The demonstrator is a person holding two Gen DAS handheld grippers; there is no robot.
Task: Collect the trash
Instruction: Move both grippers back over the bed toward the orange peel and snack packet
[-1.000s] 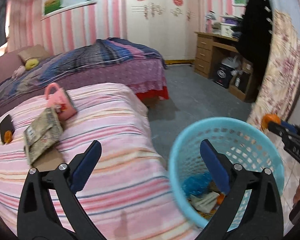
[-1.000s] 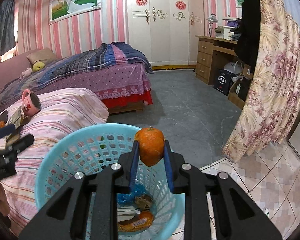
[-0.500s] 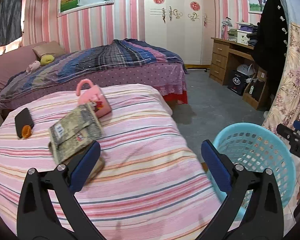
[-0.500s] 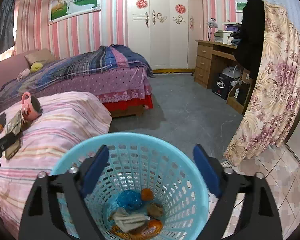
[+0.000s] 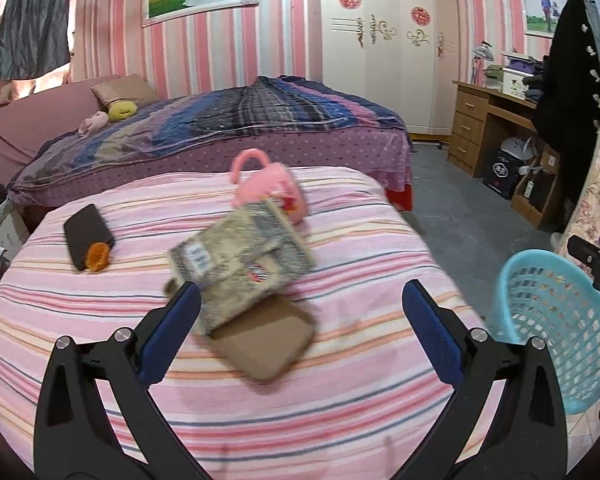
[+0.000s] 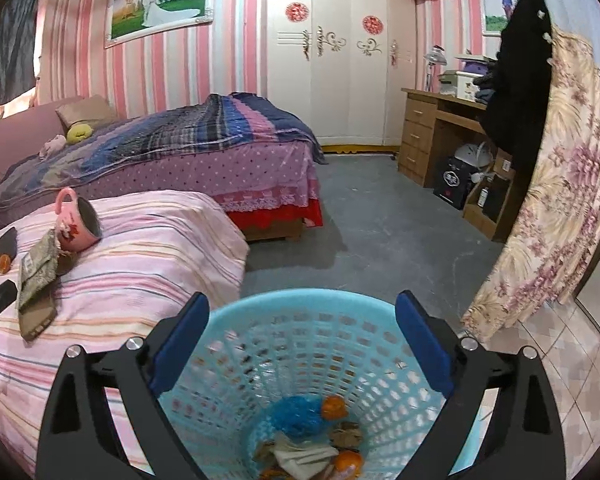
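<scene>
a: now that the right gripper (image 6: pixel 300 344) hangs over the bin (image 6: pixel 312 364), i see its jaws have just been opening and nothing sits between them. an orange piece (image 6: pixel 334 407) lies at the bottom with a blue wad (image 6: pixel 298 416) and some scraps.

b: and your left?

a: left gripper (image 5: pixel 300 328) is spread wide and empty, pointing down at the striped bed (image 5: pixel 340 408). next trash looks like the orange bit (image 5: pixel 97 255), touching the near end of a black case (image 5: pixel 85 232), off to the left of my fingers.

b: sure it's trash?

a: the frame is smeared there, so it's probably peel, but i can't swear to it. the booklet (image 5: pixel 240 256), the brown card (image 5: pixel 264 344) under it and the pink mug (image 5: pixel 276 190) i'd leave alone.

b: how would you take it?

a: swing left, keep the jaws apart, come down with one finger on each side of the bit and clear of the case, then close gently so it doesn't squash or slide. the bin (image 5: pixel 556 328) is off the bed's right edge, so it's a long carry across; i'd lift before crossing the booklet.
</scene>
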